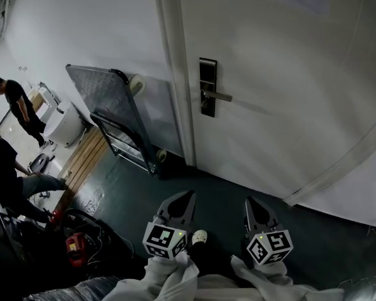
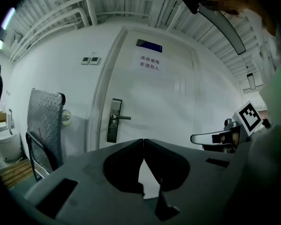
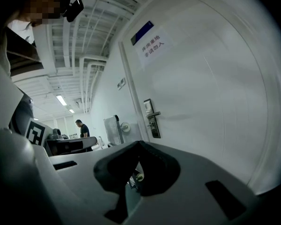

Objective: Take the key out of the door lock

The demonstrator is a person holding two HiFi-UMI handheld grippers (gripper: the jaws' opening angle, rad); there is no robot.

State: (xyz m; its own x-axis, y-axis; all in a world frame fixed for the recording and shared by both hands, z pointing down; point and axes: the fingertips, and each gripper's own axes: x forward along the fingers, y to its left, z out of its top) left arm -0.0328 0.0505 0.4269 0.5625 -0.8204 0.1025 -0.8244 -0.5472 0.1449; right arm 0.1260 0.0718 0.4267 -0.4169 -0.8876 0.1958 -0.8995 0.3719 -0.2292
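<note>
Left gripper [image 1: 185, 199] and right gripper [image 1: 254, 207], both closed empty, face the upright door lock [image 1: 207, 80], lever [image 1: 219, 96] pointing right.

head: steeply down | gripper views: level, doorward | shared: door lock [image 1: 207, 88]

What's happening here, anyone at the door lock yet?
Not yet. A person holds the left tool and the right tool low in front of them, both shut and empty, well short of the white door. Neither touches the lock plate or its lever handle. Any key there is too small to make out.
</note>
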